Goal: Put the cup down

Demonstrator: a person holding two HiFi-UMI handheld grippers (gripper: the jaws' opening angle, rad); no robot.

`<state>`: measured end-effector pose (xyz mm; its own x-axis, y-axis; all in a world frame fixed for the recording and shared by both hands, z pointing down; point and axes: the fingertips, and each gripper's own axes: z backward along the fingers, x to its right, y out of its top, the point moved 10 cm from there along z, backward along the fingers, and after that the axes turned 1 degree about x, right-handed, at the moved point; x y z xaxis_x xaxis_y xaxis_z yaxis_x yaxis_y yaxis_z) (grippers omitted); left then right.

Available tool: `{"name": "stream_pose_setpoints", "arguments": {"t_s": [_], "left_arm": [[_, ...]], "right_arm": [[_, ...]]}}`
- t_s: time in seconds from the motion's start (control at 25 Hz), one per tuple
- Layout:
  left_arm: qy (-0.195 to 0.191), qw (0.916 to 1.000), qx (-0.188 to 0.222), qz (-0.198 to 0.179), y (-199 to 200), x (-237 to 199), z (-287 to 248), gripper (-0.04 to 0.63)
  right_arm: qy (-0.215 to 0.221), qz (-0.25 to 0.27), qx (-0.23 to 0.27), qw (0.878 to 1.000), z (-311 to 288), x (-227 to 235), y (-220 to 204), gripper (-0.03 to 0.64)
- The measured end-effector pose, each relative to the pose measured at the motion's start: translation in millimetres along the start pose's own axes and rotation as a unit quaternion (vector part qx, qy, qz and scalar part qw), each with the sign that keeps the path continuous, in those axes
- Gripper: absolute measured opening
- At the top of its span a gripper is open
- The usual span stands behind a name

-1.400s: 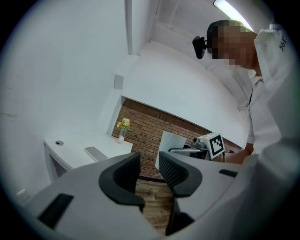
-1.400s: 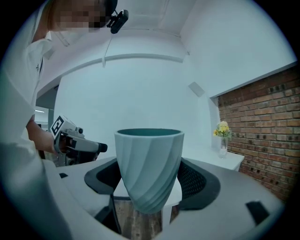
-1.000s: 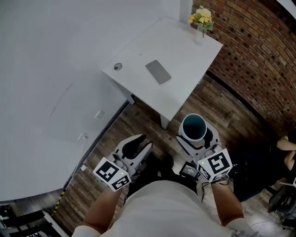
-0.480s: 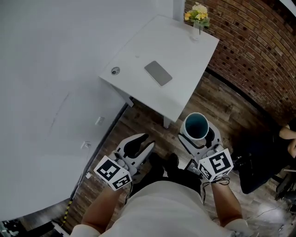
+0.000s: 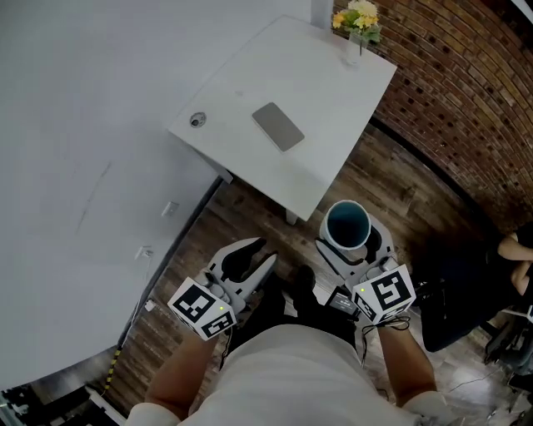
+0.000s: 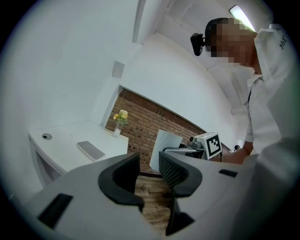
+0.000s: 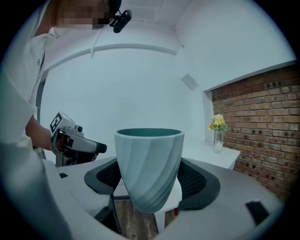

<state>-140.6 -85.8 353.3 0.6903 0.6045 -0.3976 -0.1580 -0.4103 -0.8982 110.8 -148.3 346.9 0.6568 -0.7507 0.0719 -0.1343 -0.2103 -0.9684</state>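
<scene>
Starting nearest the person in the head view, a white shirt (image 5: 296,374) fills the bottom edge, with both forearms reaching forward from it. Each hand carries a gripper topped by a marker cube: left cube (image 5: 201,309), right cube (image 5: 385,293).

Left gripper (image 5: 254,260): the jaws stand apart by a narrow gap with nothing between them. The left gripper view shows only the wood floor (image 6: 147,192) through that gap. The tool points toward the table and hangs over the floor, short of the table edge.

Right gripper (image 5: 354,248): the jaws are clamped on the cup (image 7: 149,161), one pad against each side of its lower half. The cup is pale blue-grey with slanted ribs outside and dark teal inside. It is upright, mouth up. In the head view it is held in the air above the floor, just near of the table's near corner — not touching the tabletop.

Farther out stands the white table (image 5: 325,91). On it:
- a flat grey slab (image 5: 277,126) near the middle;
- a small round fitting (image 5: 196,121) by the left corner;
- a glass vase (image 5: 356,25) with yellow flowers at the far right corner.

Beyond the table, a brick wall (image 5: 466,91) runs along the right — a plain white wall (image 5: 83,125) covers the left.
</scene>
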Motion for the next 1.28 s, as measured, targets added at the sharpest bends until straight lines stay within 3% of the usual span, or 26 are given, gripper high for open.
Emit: {"name": "stream_pose_setpoints", "arguments": {"t_s": [0.12,0.48,0.72,0.96,1.28], "left_arm": [[0.005,1.0000,0.000,-0.007,5.3,-6.5,-11.5,0.129],[0.010,0.9957,0.019,-0.090,73.3,-56.1,-61.1,0.129],[0.020,0.9933,0.016,-0.113,92.3,-95.3,-85.5,0.129],[0.039,0.9929,0.012,-0.112,85.7,-136.0,-111.5,0.129],[0.062,0.9929,-0.009,-0.101,44.6,-172.8,-131.8,0.129]], "right_arm": [[0.015,0.005,0.003,1.000,-15.1,14.9,3.1,0.373],[0.053,0.073,0.049,0.995,-98.4,68.9,59.2,0.373],[0.059,0.065,0.049,0.995,-146.8,93.1,63.2,0.373],[0.052,0.046,0.031,0.997,-196.8,117.9,42.7,0.373],[0.035,0.051,-0.002,0.998,-246.6,129.6,-1.7,0.373]]}}
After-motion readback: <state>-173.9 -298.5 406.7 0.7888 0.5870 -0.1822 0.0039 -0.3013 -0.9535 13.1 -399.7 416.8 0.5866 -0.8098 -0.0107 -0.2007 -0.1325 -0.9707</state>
